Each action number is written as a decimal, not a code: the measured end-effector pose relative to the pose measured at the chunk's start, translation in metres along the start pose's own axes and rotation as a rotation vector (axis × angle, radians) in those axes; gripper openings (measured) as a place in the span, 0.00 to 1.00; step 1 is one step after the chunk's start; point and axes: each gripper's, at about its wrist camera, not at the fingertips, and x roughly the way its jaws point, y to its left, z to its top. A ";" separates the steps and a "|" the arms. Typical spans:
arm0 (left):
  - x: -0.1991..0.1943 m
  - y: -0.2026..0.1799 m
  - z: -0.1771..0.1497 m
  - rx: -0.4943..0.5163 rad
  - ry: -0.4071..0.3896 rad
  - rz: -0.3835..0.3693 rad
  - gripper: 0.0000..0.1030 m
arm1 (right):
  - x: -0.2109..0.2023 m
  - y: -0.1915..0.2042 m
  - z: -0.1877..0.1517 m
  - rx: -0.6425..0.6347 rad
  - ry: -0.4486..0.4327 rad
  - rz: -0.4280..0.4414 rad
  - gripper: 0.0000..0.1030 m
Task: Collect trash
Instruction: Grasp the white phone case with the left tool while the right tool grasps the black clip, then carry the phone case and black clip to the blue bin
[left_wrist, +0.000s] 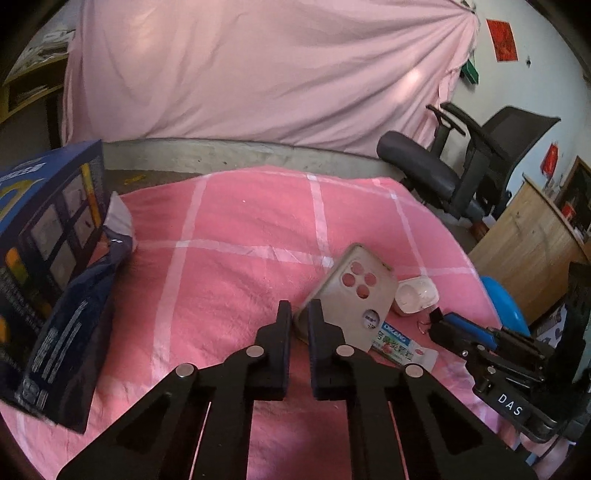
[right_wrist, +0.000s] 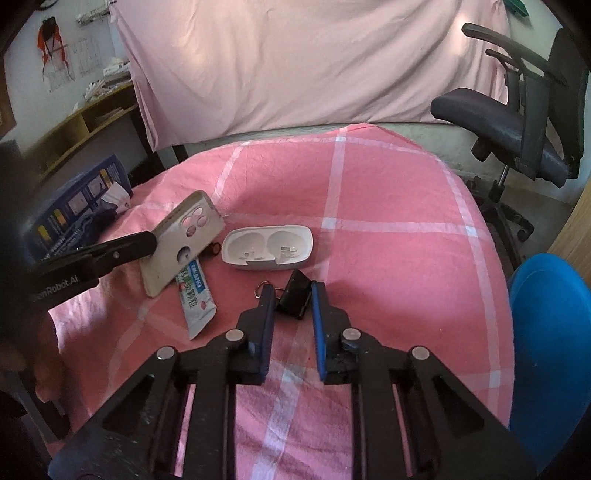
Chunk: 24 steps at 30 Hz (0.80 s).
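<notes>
On the pink checked cloth (right_wrist: 388, 192), my left gripper (left_wrist: 299, 308) is shut on the edge of a grey phone case (left_wrist: 351, 295). The right wrist view shows the case (right_wrist: 184, 236) tilted up off the cloth in that gripper (right_wrist: 153, 240). A white and blue tube (right_wrist: 195, 295) lies partly under the case. My right gripper (right_wrist: 292, 290) has a black binder clip (right_wrist: 295, 295) between its blue-padded fingertips, which touch both of its sides. In the left wrist view the clip (left_wrist: 437, 317) shows at that gripper's tip (left_wrist: 441, 326).
A white moulded tray (right_wrist: 267, 251) lies behind the clip. A dark blue printed box (left_wrist: 48, 240) stands at the left edge of the cloth. A round blue object (right_wrist: 550, 332) sits at the right, below the table edge. A grey office chair (right_wrist: 517, 122) stands beyond.
</notes>
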 end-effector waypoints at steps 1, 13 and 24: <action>-0.003 0.000 -0.002 0.000 -0.011 0.007 0.06 | -0.003 -0.001 -0.001 0.004 -0.009 0.005 0.43; -0.070 -0.040 -0.017 0.118 -0.259 0.052 0.05 | -0.085 0.008 -0.018 -0.045 -0.410 -0.051 0.43; -0.118 -0.128 -0.012 0.286 -0.491 -0.034 0.05 | -0.177 -0.025 -0.032 0.035 -0.802 -0.213 0.43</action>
